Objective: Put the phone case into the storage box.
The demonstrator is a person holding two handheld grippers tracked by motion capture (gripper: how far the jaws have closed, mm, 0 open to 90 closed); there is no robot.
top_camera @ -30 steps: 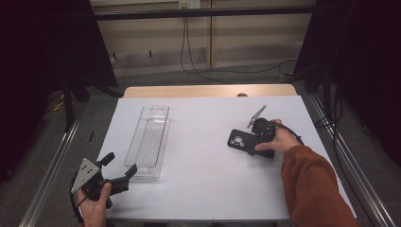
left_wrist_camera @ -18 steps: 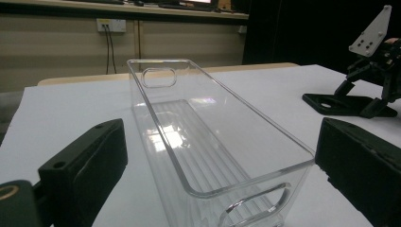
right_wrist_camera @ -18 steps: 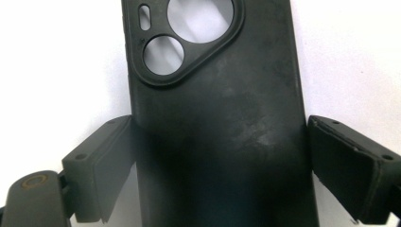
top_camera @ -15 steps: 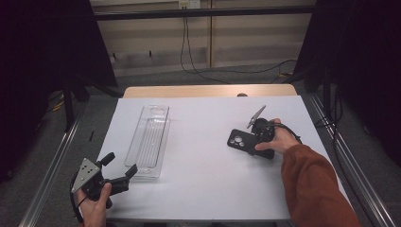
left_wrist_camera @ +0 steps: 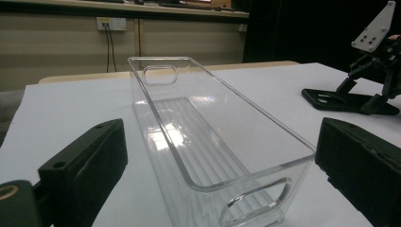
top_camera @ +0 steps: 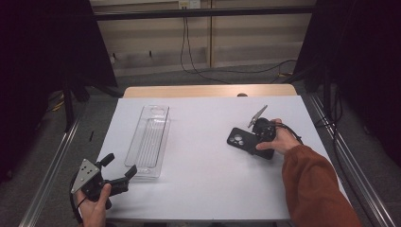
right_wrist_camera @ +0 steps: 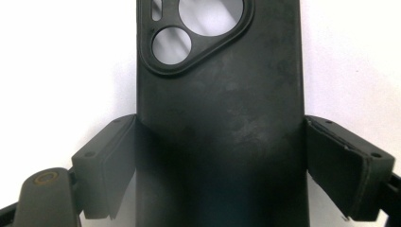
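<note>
Phone case [top_camera: 245, 141] — black, camera cutouts facing up — lies flat on the right side of the white table [top_camera: 208, 189]. Your right gripper [right_wrist_camera: 220, 170] has just been closing, and its jaws now clamp the case's two long edges. Your left gripper [top_camera: 119, 171] rests at the near left corner, jaws wide apart, nothing between them — just beside the near end of the clear plastic tray [top_camera: 149, 139].

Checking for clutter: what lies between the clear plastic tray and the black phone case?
Nothing: in the high view only bare white table separates the clear plastic tray from the black phone case.
</note>
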